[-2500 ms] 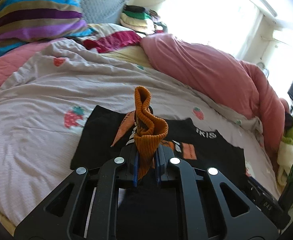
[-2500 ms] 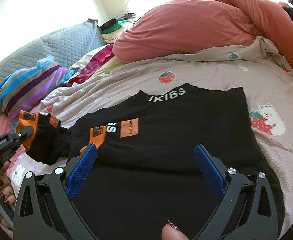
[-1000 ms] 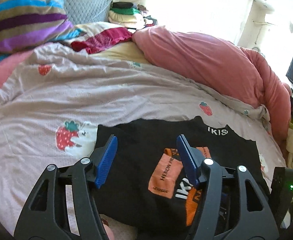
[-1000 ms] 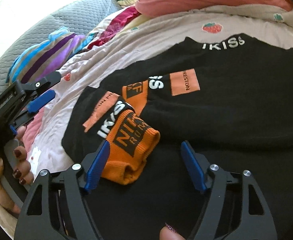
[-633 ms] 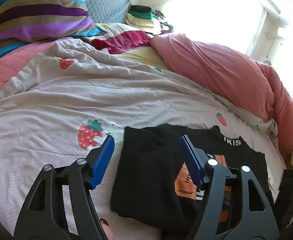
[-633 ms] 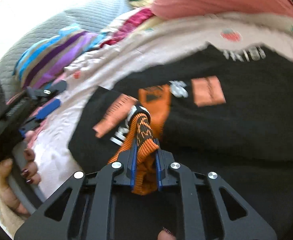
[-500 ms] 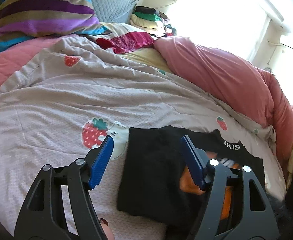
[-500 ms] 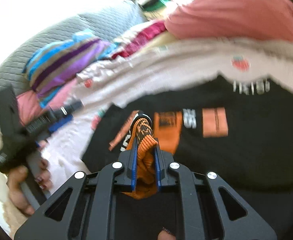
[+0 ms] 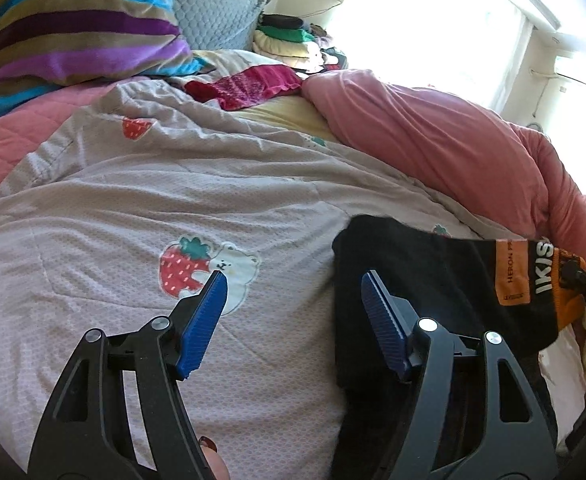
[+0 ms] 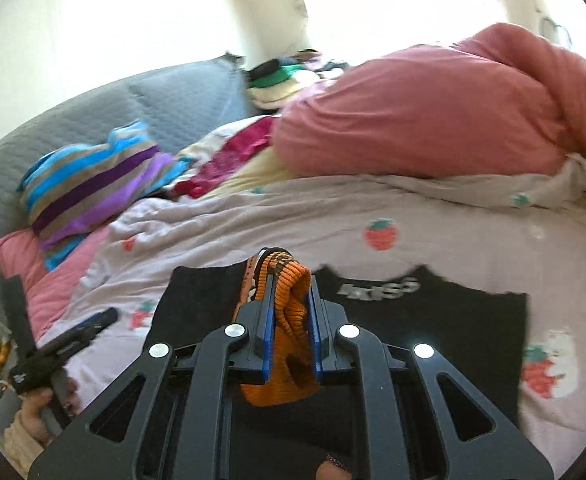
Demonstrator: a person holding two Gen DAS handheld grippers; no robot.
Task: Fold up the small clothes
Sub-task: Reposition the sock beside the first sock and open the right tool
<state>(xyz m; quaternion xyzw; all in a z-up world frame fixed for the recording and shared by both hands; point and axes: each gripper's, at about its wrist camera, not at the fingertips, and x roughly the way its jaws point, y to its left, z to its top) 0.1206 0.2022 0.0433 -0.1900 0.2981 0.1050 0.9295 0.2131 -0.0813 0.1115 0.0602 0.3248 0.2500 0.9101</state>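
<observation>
A small black top (image 10: 445, 320) with white lettering at the neck lies on the strawberry-print bedspread (image 10: 413, 240). My right gripper (image 10: 291, 292) is shut on its orange ribbed sleeve cuff (image 10: 289, 320), lifted above the top. In the left wrist view the sleeve (image 9: 473, 280) hangs stretched toward the right edge, with an orange label and the cuff (image 9: 565, 300) at the far end. My left gripper (image 9: 293, 284) stands open over the bedspread, its right finger (image 9: 381, 320) at the black fabric's left edge, nothing between the pads.
A rolled pink duvet (image 9: 433, 136) lies behind the top. A striped pillow (image 9: 81, 36), a grey quilted pillow (image 9: 217, 8), a crimson cloth (image 9: 249, 84) and folded clothes (image 9: 285, 40) sit at the bed's head. A hand (image 10: 37, 412) holds the left gripper at the lower left.
The right gripper closed on the orange cuff and lifted it off the top, pulling the sleeve up. The left gripper shifted left, so the top now sits further right in its view.
</observation>
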